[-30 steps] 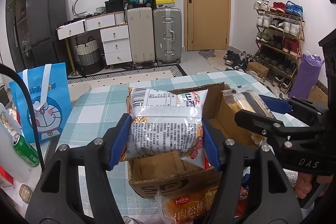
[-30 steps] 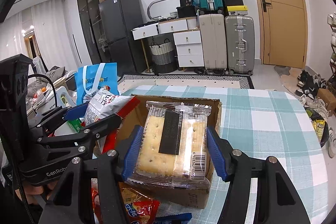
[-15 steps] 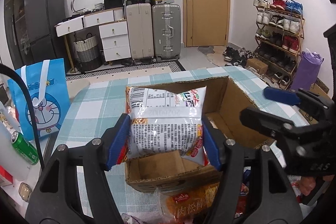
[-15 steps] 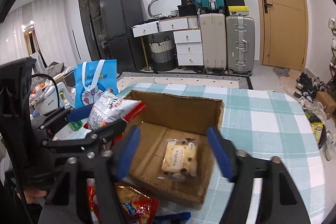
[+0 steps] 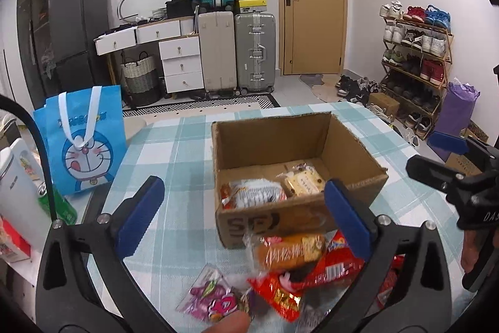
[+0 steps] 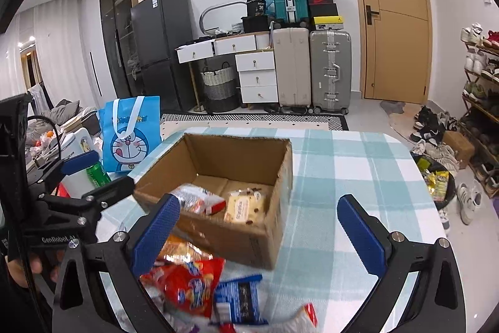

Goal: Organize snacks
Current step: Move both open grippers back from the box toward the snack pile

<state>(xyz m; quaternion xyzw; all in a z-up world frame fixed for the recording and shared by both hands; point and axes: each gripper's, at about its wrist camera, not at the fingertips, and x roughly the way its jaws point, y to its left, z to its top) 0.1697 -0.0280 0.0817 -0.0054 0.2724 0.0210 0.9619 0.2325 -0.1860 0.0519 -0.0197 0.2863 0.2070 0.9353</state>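
Both tongs gape wide w/ nothing in them: left gripper (image 5: 241, 214), right gripper (image 6: 265, 227). Two packs lie in the cardboard box (image 6: 280, 164); the other snacks (image 6: 187, 280) sit heaped just in front. Slippery wrappers overlap, so a grab could snag two or shove the box.

An open brown box (image 5: 299, 164) stands upright on the checked bench (image 5: 174, 208), flaps gone. Inside it, on the bottom, lie a white-and-red bag (image 5: 252, 194) at its left and a clear cracker pack (image 5: 302, 179) at its right, side by side. Just in front of the box sits a loose heap: an orange bread pack (image 5: 290, 250), red bags (image 6: 187, 286), a blue pack (image 6: 238, 300), a pink packet (image 5: 215, 300).
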